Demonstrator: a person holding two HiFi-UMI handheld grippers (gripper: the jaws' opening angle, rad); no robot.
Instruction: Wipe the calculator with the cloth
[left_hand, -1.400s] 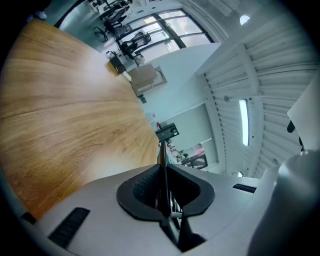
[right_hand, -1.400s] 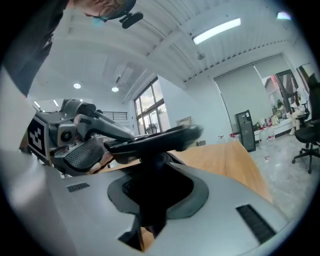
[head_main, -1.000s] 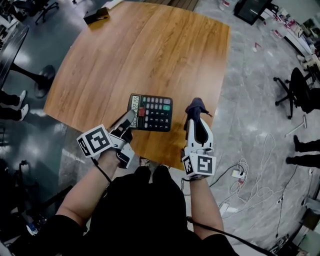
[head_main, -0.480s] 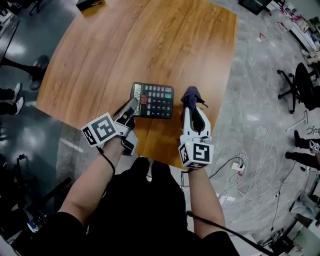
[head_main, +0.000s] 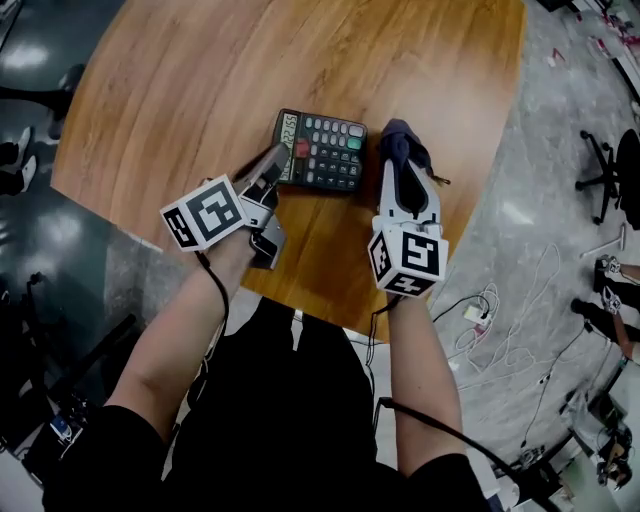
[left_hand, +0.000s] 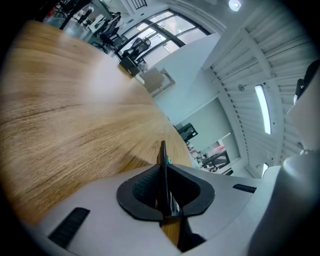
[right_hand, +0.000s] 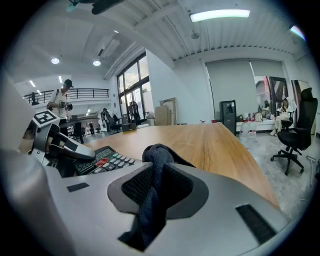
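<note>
A black calculator (head_main: 322, 150) with grey, red and green keys is over the near part of the wooden table (head_main: 300, 60). My left gripper (head_main: 277, 160) is shut on its left edge; in the left gripper view the calculator (left_hand: 163, 170) shows edge-on as a thin dark plate between the pads. Whether it rests on the table, I cannot tell. My right gripper (head_main: 398, 165) is shut on a dark blue cloth (head_main: 402, 140), bunched just right of the calculator. The right gripper view has the cloth (right_hand: 155, 170) standing up between the jaws, with the calculator (right_hand: 102, 159) and left gripper (right_hand: 65, 145) to the left.
The table's near edge (head_main: 300, 308) lies just behind both grippers. A small dark object (left_hand: 129, 64) sits at the table's far side. Cables (head_main: 500, 310) and an office chair (head_main: 620, 170) are on the floor to the right. A person (right_hand: 64, 97) stands far off.
Both grippers have come down and moved forward over the table with the calculator and the cloth. The cloth now sits close beside the calculator's right edge.
</note>
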